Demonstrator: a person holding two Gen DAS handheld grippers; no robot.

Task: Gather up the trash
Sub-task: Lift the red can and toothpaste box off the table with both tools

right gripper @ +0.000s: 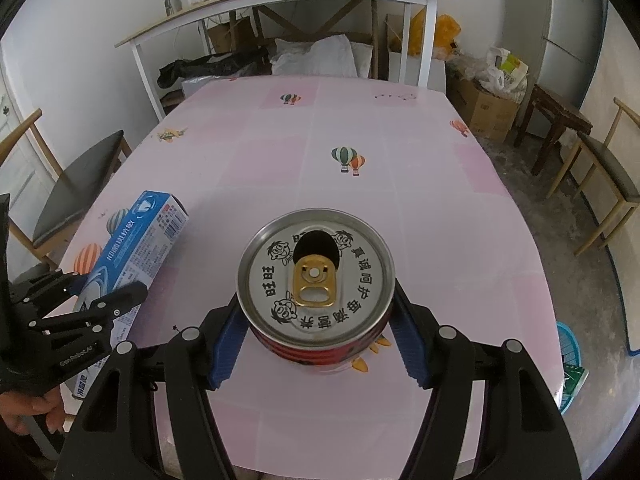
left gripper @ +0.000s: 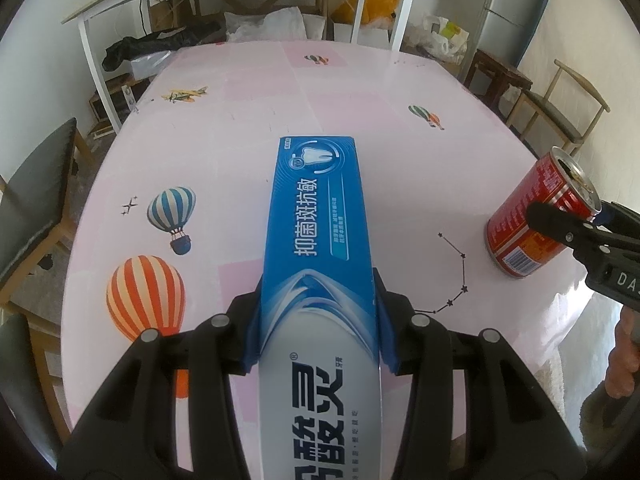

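The left gripper is clamped on the toothpaste box, which juts forward beyond its fingers. The right gripper grips the opened red can between its 2 pads. Keep both grips firm and the can upright while lifting off the pink table.

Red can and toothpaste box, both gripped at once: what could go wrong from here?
1. The red can is open at the top; tilting it in the right gripper could spill any leftover liquid onto the pink table.
2. The left gripper holds the toothpaste box near one end, so the long free end may sag or twist out.
3. The pads could dent the thin can.
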